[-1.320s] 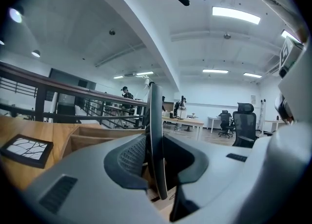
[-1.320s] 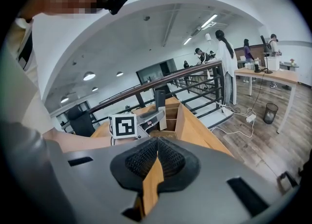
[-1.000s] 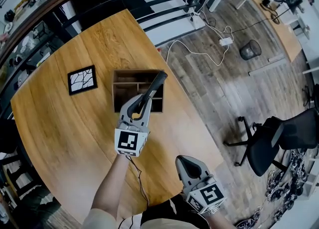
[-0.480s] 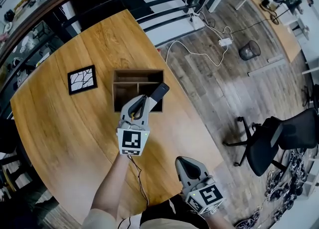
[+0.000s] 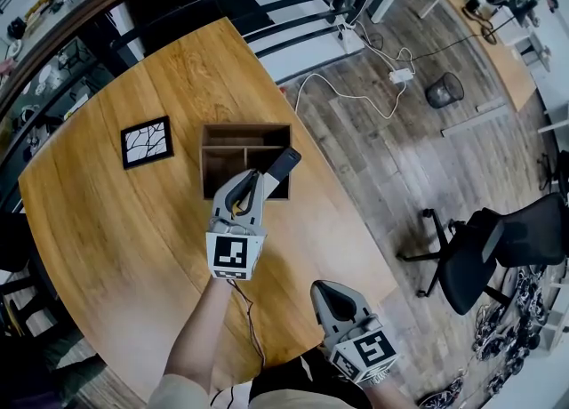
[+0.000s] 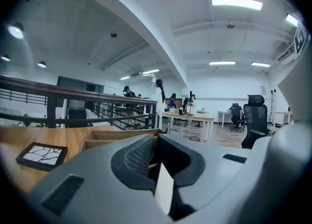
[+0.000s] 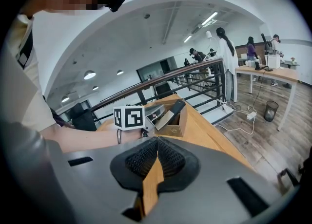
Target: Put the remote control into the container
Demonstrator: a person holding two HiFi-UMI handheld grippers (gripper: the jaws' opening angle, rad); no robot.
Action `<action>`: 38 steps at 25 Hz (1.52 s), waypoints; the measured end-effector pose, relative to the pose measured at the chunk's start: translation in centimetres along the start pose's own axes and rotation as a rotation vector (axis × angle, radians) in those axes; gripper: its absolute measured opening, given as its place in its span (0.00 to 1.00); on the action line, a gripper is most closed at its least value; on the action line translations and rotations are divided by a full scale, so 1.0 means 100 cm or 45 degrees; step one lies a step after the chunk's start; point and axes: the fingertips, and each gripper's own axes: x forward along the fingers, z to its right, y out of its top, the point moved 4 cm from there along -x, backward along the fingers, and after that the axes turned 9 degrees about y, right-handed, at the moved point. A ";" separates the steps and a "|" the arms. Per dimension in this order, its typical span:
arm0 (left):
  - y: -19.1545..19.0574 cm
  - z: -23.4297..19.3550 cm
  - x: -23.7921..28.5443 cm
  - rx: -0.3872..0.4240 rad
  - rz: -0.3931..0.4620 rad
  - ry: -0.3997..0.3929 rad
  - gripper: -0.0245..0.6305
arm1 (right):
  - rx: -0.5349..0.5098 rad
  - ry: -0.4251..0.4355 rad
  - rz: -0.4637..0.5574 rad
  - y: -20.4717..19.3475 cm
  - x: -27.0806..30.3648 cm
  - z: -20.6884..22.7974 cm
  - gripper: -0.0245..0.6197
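Mid-frame, the remote (image 5: 284, 164) clamped in our left gripper (image 5: 255, 181) now sits lower over the box (image 5: 222, 145), nearly in; our right gripper (image 5: 327, 292) idles closed.

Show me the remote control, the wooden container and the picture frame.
remote control (image 5: 286, 164): head view, its dark upper end.
wooden container (image 5: 240, 132): head view, its back wall.
picture frame (image 5: 147, 142): head view, its middle.

No legible text or numbers
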 end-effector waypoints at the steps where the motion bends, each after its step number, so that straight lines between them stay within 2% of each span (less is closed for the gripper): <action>1: 0.001 0.000 -0.001 0.003 0.003 0.001 0.08 | 0.000 -0.002 0.001 0.000 0.000 0.001 0.07; 5: 0.005 -0.006 -0.010 0.009 0.008 0.031 0.08 | -0.013 -0.001 0.013 0.004 -0.001 -0.002 0.07; 11: 0.020 -0.015 -0.042 -0.076 0.053 0.063 0.06 | -0.055 0.029 0.059 0.016 -0.005 -0.012 0.07; 13: 0.036 -0.013 -0.058 -0.077 0.083 0.076 0.06 | -0.081 0.046 0.084 0.024 -0.011 -0.020 0.07; 16: 0.072 -0.001 -0.090 -0.108 0.191 0.086 0.06 | -0.116 0.089 0.130 0.035 -0.024 -0.034 0.07; 23: 0.132 0.071 -0.197 -0.128 0.260 -0.013 0.05 | -0.256 0.196 0.259 0.046 -0.076 -0.068 0.07; 26: 0.144 0.106 -0.240 -0.114 0.258 0.016 0.05 | -0.291 0.251 0.327 0.050 -0.106 -0.079 0.07; 30: 0.152 0.138 -0.289 -0.149 0.222 0.105 0.05 | -0.363 0.333 0.390 0.057 -0.144 -0.093 0.07; 33: 0.158 0.163 -0.324 -0.084 0.164 0.138 0.06 | -0.398 0.378 0.422 0.059 -0.178 -0.106 0.07; 38: 0.169 0.220 -0.364 -0.044 0.144 0.158 0.06 | -0.426 0.423 0.475 0.053 -0.239 -0.110 0.06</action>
